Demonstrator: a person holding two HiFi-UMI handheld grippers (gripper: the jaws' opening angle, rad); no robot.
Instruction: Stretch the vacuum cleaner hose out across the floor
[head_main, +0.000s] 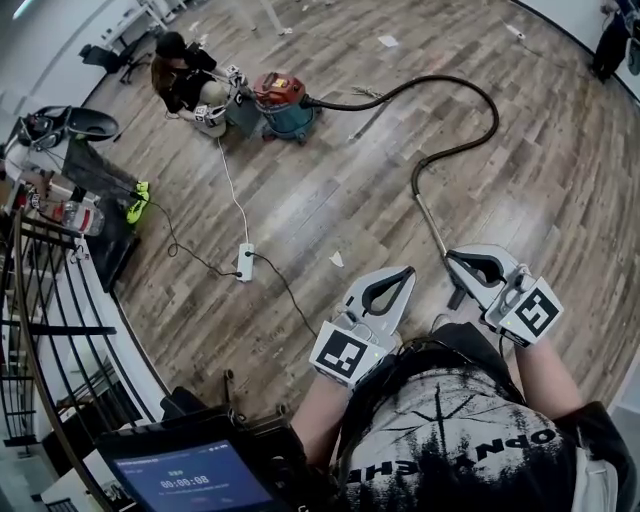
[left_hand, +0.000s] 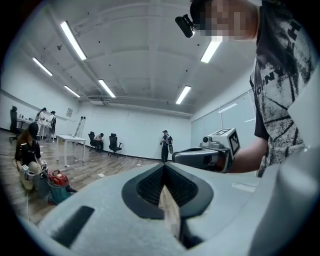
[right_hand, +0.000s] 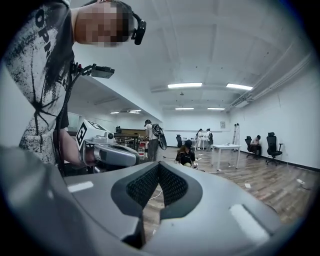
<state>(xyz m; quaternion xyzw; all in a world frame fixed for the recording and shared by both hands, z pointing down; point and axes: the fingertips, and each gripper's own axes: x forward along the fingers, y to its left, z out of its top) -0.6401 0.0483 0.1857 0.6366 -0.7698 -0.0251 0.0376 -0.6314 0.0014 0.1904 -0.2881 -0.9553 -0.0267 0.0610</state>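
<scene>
Head view: hose (head_main: 495, 112) end beside right claw (head_main: 452, 258).

Black vac hose (head_main: 452, 100) lies curved on wood floor, w/ metal wand end (head_main: 431, 222).

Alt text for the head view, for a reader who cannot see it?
A person holds the left gripper and right gripper, both shut and empty, over a wood floor. A black hose curves from a red vacuum cleaner, where another person crouches, to a metal wand ending by the right gripper; a white power strip lies nearby.
</scene>
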